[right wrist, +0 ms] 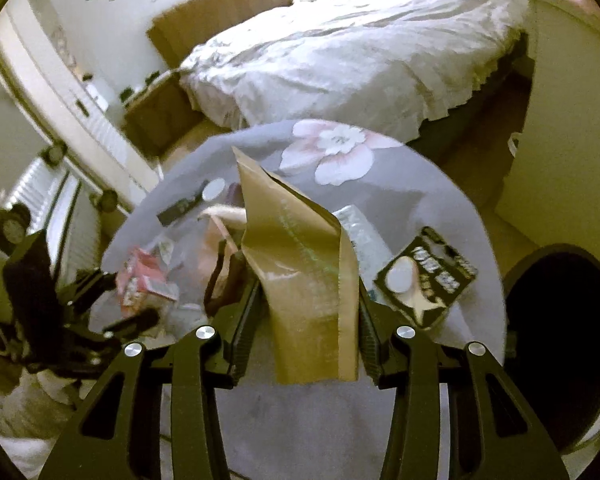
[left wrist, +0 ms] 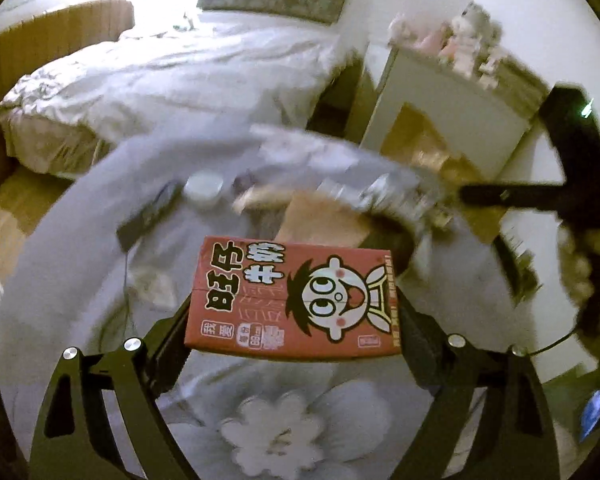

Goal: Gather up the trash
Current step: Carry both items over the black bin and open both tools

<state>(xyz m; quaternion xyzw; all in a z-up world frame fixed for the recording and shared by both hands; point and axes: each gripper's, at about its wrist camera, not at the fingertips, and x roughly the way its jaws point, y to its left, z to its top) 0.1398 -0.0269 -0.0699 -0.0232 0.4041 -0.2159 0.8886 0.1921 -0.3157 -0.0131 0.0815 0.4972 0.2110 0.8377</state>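
1. Black, two-fingered and spread wide, the left gripper [left wrist: 294, 316] has its jaws closed against the two short sides of a red rectangular cardboard milk carton with a cartoon face [left wrist: 296, 300]. The wide spread simply matches the width of the box, which hangs clear above the table with its printed face up.
2. The right gripper [right wrist: 306, 320] stands about half open and clamps a tan, glossy plastic mailer bag [right wrist: 300, 280] by its lower part. The bag rises crumpled and upright between the jaws, probably because thin film folds when pinched from both sides.
3. Both pieces of trash are off the round table covered by a grey cloth with pink flowers [right wrist: 440, 184], one in each gripper, which fits a plan of carrying two things away in a single trip.
4. More litter lies on the cloth: a black printed snack packet [right wrist: 428, 280] near the right edge, a clear crinkled wrapper [right wrist: 356, 232] just behind the mailer, and a small pink carton [right wrist: 144, 280] near the left edge.
5. A white round lid-like object [left wrist: 204, 188] and a dark flat device [left wrist: 148, 216] sit toward the far edge; whether these count as trash cannot be told.
6. A dark round opening [right wrist: 560, 340] just off the table's right edge may be a bin, though that is a guess.
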